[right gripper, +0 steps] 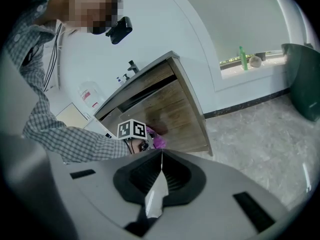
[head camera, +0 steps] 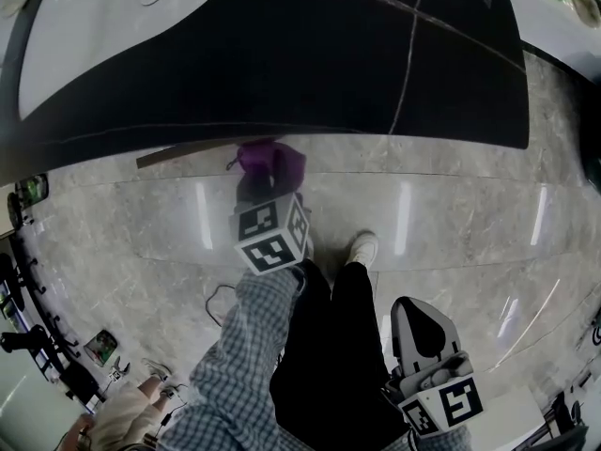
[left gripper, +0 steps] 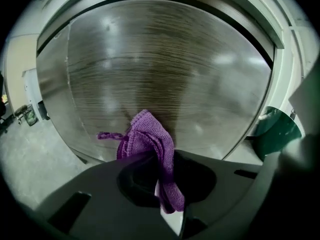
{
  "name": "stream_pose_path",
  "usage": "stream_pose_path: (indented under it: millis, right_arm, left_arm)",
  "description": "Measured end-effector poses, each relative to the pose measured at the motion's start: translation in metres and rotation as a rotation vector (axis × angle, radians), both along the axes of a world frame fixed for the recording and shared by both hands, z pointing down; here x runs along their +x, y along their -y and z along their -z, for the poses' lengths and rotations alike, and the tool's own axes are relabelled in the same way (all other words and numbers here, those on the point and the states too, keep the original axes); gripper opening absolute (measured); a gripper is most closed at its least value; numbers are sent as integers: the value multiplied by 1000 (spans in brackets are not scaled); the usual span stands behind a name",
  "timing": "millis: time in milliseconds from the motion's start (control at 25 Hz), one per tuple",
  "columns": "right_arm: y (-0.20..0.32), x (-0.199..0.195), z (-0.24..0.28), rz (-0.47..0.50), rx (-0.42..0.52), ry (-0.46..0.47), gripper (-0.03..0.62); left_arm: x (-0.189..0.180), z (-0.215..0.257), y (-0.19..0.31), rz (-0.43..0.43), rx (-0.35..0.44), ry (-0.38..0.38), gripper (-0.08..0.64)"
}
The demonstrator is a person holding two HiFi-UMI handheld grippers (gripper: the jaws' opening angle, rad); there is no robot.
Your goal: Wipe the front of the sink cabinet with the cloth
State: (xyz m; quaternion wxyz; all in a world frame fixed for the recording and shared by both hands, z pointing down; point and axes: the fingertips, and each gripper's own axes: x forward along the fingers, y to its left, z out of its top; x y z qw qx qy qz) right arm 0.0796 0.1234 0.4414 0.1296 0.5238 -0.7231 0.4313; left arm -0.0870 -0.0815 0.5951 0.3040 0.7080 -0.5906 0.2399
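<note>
Left gripper (left gripper: pixel 159 159) clamped on purple cloth (left gripper: pixel 147 134), cloth against lower wood-grain cabinet front (left gripper: pixel 165 64); right gripper (right gripper: pixel 160 156) jaws closed on nothing, well apart, over glossy marble floor (head camera: pixel 451 224); green bin (right gripper: pixel 302 79) by white wall (right gripper: pixel 225 24)

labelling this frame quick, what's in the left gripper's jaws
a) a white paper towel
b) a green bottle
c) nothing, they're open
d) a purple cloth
d: in the left gripper view the left gripper has its jaws closed on a purple cloth, which bunches out past them toward the wooden cabinet front.
</note>
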Motion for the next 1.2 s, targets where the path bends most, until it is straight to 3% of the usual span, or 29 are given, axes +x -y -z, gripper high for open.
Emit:
stream_pose_path:
  millis: [600,1040,1200]
  right_arm:
    - [-14,52,-1,-103,1,4,17]
    - [-28,93,1,-187,4,-16,17]
    - [-33,102,2,-207,8,-22,17]
  left_arm:
    - [143,7,-6,-179,-13,-116,54]
    - [234,15,-18,-391,19,-130,54]
    - [262,27,-27,-471,54,-186,54]
